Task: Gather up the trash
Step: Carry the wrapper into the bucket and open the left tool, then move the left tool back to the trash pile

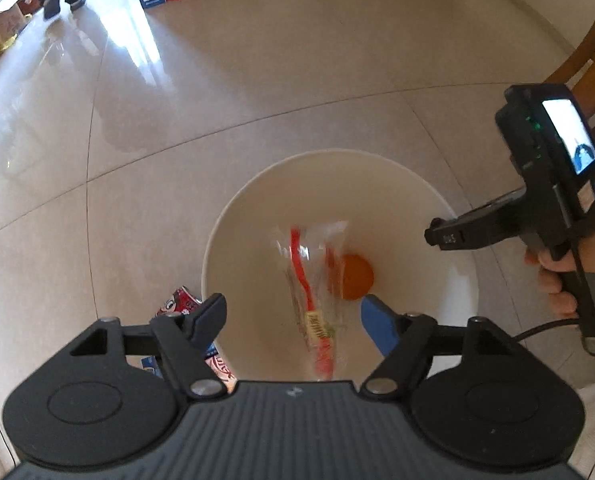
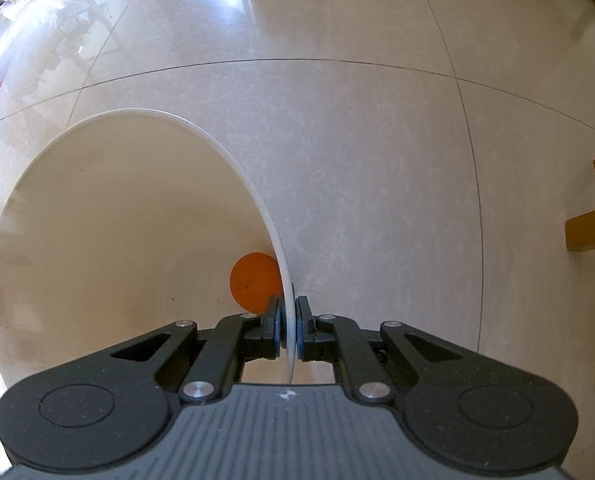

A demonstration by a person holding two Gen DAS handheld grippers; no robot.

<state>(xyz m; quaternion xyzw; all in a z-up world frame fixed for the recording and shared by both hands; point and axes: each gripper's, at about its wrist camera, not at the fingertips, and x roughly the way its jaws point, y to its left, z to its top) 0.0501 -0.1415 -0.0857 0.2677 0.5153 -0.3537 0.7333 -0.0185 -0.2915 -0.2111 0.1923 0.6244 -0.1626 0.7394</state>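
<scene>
Between spread left claw (image 1: 293, 320) tips, clear wrapper (image 1: 315, 300), over white bin (image 1: 225, 240)

1. White bins (image 1: 233, 240): one.
2. Clear wrappers with red print (image 1: 313, 292): one, over the bin.
3. Orange discs (image 2: 253, 282): one, inside the bin.
4. Red printed packets (image 1: 177, 304): one, near left of bin.
5. Handheld grippers: two.

Left gripper (image 1: 293, 320) points down with fingers spread wide; right gripper (image 2: 290, 322) fingers pinched together, pointing down
</scene>
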